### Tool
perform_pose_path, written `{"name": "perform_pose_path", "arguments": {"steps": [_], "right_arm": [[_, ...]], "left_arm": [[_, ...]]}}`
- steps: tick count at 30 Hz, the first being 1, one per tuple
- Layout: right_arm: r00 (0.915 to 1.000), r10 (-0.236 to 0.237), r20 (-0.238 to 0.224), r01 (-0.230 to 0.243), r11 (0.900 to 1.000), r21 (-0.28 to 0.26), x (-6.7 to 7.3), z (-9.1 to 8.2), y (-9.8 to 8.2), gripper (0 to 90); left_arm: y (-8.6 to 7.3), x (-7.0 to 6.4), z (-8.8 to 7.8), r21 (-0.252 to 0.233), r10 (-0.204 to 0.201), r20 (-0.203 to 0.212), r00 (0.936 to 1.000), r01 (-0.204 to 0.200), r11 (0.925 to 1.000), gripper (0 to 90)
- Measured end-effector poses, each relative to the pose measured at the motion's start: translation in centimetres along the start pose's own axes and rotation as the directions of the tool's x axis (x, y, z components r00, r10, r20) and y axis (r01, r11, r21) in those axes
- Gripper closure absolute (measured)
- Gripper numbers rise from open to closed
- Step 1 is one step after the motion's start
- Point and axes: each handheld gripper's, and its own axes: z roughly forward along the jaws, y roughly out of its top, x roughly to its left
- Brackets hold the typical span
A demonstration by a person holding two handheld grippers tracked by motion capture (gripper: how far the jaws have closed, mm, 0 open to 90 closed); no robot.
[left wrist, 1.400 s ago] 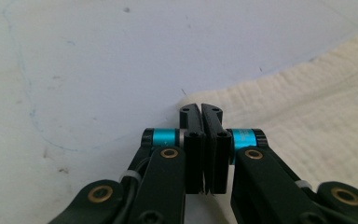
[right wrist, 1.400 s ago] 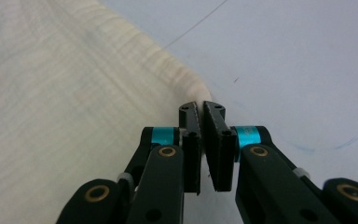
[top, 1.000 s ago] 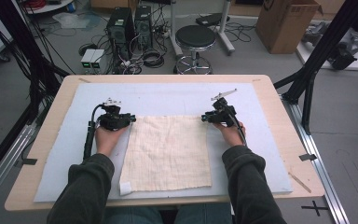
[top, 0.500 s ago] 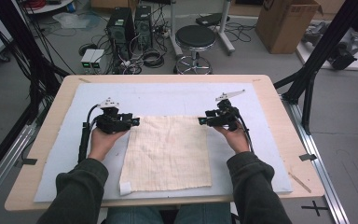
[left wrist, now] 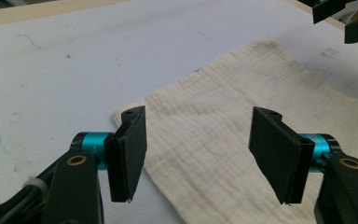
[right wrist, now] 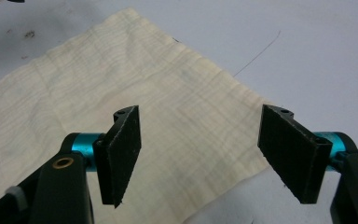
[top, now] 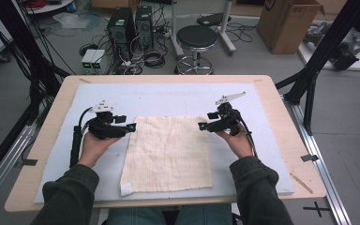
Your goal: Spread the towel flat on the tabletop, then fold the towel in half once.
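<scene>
A cream cloth (top: 168, 152) lies spread flat on the pale blue mat (top: 168, 96). My left gripper (top: 130, 126) hovers at the cloth's far left corner, and my right gripper (top: 202, 125) at its far right corner, both pointing inward. In the left gripper view the left gripper (left wrist: 198, 123) stands open above the cloth (left wrist: 223, 102) corner. In the right gripper view the right gripper (right wrist: 200, 119) is open over the cloth (right wrist: 121, 70) too. Both pairs of jaws have just been opening, with nothing held between them. The right gripper (left wrist: 340, 18) shows far off in the left gripper view.
The mat covers a wooden table (top: 281, 108). A small white tag (top: 125, 189) sits at the cloth's near left corner. Beyond the table stand a stool (top: 197, 40), computer towers (top: 131, 23) and a cardboard box (top: 288, 23). Black frame posts (top: 309, 84) flank the table.
Both grippers have let go of the cloth's far corners, opened their jaws and lifted a little. The cloth lies flat where it was.
</scene>
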Motion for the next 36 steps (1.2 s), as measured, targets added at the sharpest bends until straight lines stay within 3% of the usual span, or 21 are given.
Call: {"name": "perform_pose_path", "arguments": {"steps": [8, 11, 14, 16, 18, 21, 25, 28, 33, 36], "right_arm": [[0.9998, -0.004, -0.017, 0.004, 1.0, 0.011, 0.7, -0.3, -0.1, 27.4], [0.9997, -0.021, -0.016, 0.022, 0.999, 0.032, 1.0, -0.1, 0.0, 27.4], [0.9997, -0.019, -0.013, 0.019, 1.0, 0.024, 0.7, 0.2, 0.0, 27.4], [0.9999, -0.002, -0.014, 0.002, 1.0, 0.029, 0.4, 0.3, 0.0, 27.4], [0.9997, 0.006, -0.025, -0.005, 1.0, 0.02, 0.1, 0.6, 0.0, 27.4], [0.9999, -0.007, -0.01, 0.007, 1.0, 0.018, 0.0, 0.8, 0.2, 28.0], [0.9998, -0.014, 0.015, 0.014, 1.0, -0.005, -0.6, 0.8, 0.6, 30.4], [0.9995, -0.003, 0.031, 0.003, 1.0, -0.014, -1.3, 0.6, 1.1, 30.9], [0.9977, 0.031, 0.061, -0.031, 1.0, -0.004, -2.8, 1.0, 1.2, 36.3], [0.9962, 0.051, 0.07, -0.053, 0.998, 0.028, -3.6, 1.8, 0.9, 39.3]], "left_arm": [[0.0, -0.4, 0.2, 0.003, 0.022, 0.013, 0.9997, -0.022, 0.9998, 35.9], [0.0, -0.3, 0.5, 0.011, 0.008, 0.009, 0.9999, -0.008, 0.9999, 35.8], [0.0, 0.1, 0.7, 0.015, -0.007, -0.007, 1.0, 0.007, 0.9999, 36.2], [0.1, 0.3, 0.8, 0.009, -0.018, -0.043, 0.9989, 0.018, 0.9998, 37.2], [0.2, 0.7, 1.0, -0.004, -0.045, -0.057, 0.9974, 0.045, 0.999, 38.1], [0.4, 1.3, 1.2, -0.008, -0.075, -0.076, 0.9943, 0.074, 0.9972, 39.3], [1.1, 1.7, 1.6, 0.001, -0.082, -0.097, 0.992, 0.082, 0.9966, 40.8], [1.4, 2.1, 1.9, -0.06, -0.097, -0.122, 0.9878, 0.09, 0.9942, 45.1], [1.3, 2.9, 4.0, -0.014, -0.14, -0.14, 0.9802, 0.139, 0.9902, 46.0], [1.1, 3.1, 5.4, 0.028, -0.124, -0.161, 0.9792, 0.13, 0.9911, 48.4]]}}
